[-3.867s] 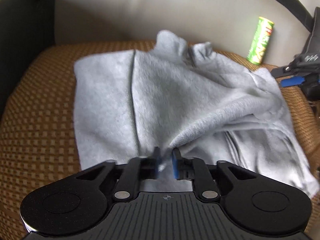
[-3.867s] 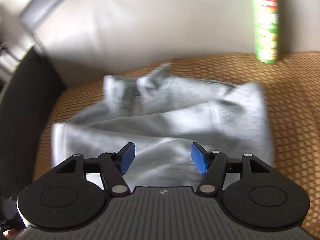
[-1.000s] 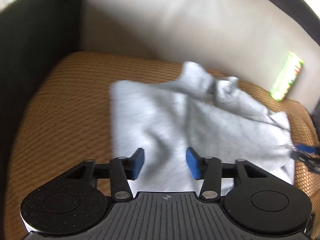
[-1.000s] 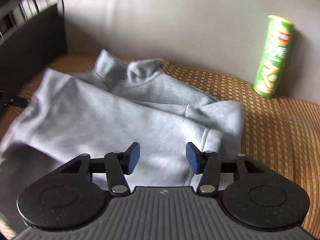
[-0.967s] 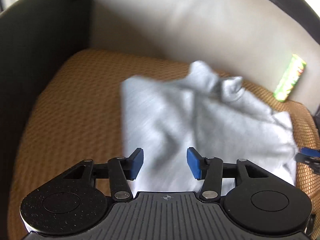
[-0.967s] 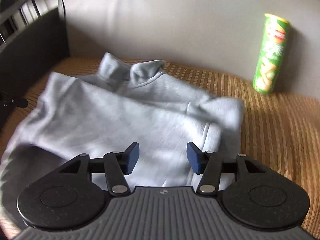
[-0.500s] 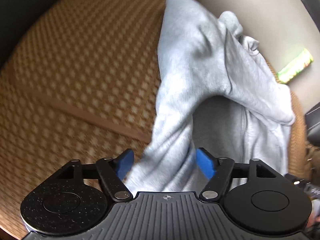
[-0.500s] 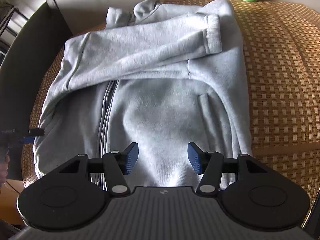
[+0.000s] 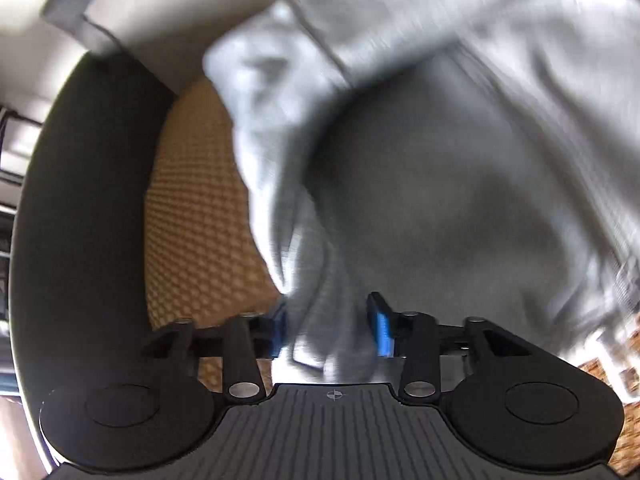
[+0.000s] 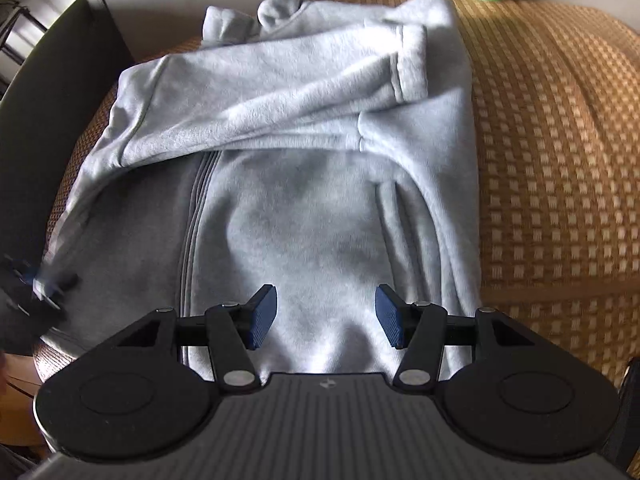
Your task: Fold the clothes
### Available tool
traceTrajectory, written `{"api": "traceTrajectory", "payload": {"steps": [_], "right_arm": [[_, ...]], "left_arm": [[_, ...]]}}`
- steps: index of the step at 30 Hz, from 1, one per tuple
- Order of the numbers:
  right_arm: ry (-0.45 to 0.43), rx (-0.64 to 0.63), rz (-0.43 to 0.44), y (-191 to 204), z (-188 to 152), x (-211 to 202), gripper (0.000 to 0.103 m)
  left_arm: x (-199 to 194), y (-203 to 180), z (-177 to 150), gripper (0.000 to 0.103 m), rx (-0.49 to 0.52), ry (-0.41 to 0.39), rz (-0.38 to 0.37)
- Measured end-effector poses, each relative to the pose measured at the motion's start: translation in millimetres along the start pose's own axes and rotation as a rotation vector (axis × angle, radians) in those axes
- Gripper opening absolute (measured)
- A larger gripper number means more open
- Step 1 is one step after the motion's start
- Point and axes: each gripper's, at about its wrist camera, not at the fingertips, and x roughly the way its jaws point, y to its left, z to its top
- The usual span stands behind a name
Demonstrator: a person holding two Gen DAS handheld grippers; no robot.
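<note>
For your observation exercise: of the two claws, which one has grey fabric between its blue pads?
The left claw: the grey fleece zip jacket's hem edge sits between its pads. The right claw is open above the jacket.

Left gripper [image 9: 331, 326]: black ribbed body at frame bottom, two round discs, silver pivot screws, crosshair mark at centre, bright blue pads [image 9: 382, 330]. Right gripper [image 10: 325, 316]: same black build, silver screws, small centre mark, darker navy ribbed pads [image 10: 262, 316].
</note>
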Motion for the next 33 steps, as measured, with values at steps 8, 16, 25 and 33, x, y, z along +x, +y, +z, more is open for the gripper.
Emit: {"api": "traceTrajectory", "payload": {"steps": [8, 16, 25, 33], "right_arm": [[0.012, 0.007, -0.004, -3, -2, 0, 0.060], [0.018, 0.027, -0.032, -15, -9, -9, 0.060], [0.052, 0.032, -0.050, -22, -11, -5, 0.061], [0.044, 0.052, -0.098, -38, -11, -11, 0.063]], "left_arm": [[-13, 70, -24, 0.073, -0.300, 0.001, -0.231], [-8, 130, -57, 0.088, -0.739, 0.009, -0.378], [37, 108, -67, 0.079, -0.820, 0.088, -0.483], [33, 102, -60, 0.063, -0.801, 0.071, -0.477]]}}
